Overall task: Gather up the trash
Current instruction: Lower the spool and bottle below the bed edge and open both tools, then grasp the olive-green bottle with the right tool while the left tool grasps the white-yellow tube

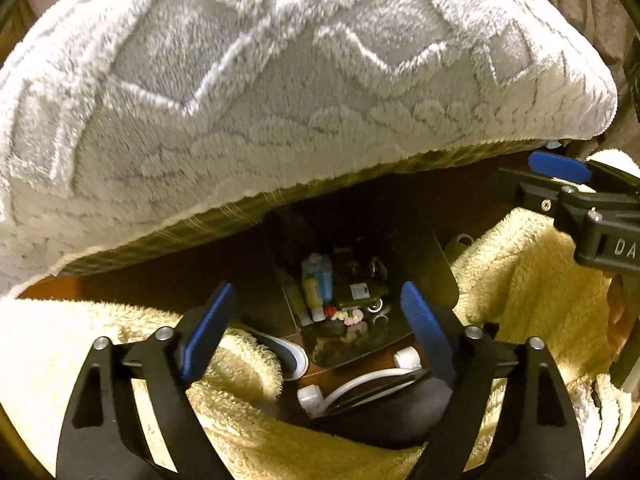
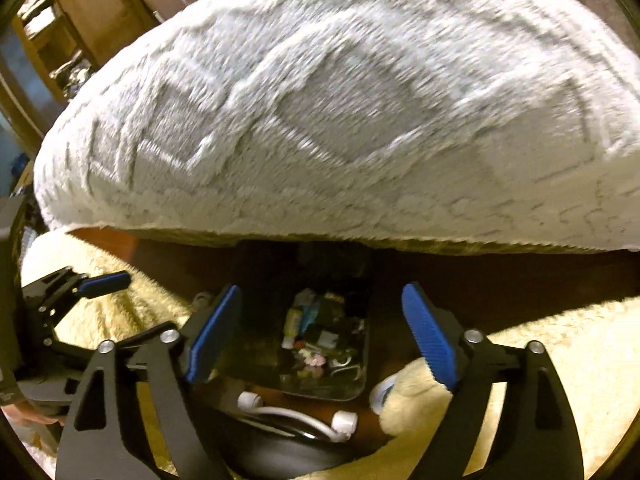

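Note:
A dark open bin (image 1: 436, 264) stands on the brown floor, holding small yellow and blue bottles (image 1: 318, 284) and other bits of trash. My left gripper (image 1: 317, 288) hovers above it, open and empty. At the right edge of that view is one blue pad (image 1: 560, 166) of the right gripper. My right gripper (image 2: 322, 290) is also open and empty, above the same bin (image 2: 360, 384). A big white and grey plush cushion (image 1: 280, 80) fills the upper half of both views, blurred, its lower edge over the bin's far side. Neither gripper touches the cushion (image 2: 360, 120).
A fluffy pale yellow blanket (image 1: 520, 272) lies on both sides of the bin. A white cable with cylindrical ends (image 1: 360, 388) and a black rounded object (image 1: 380, 420) sit just in front of it. Wooden shelves (image 2: 52, 40) stand at the far left.

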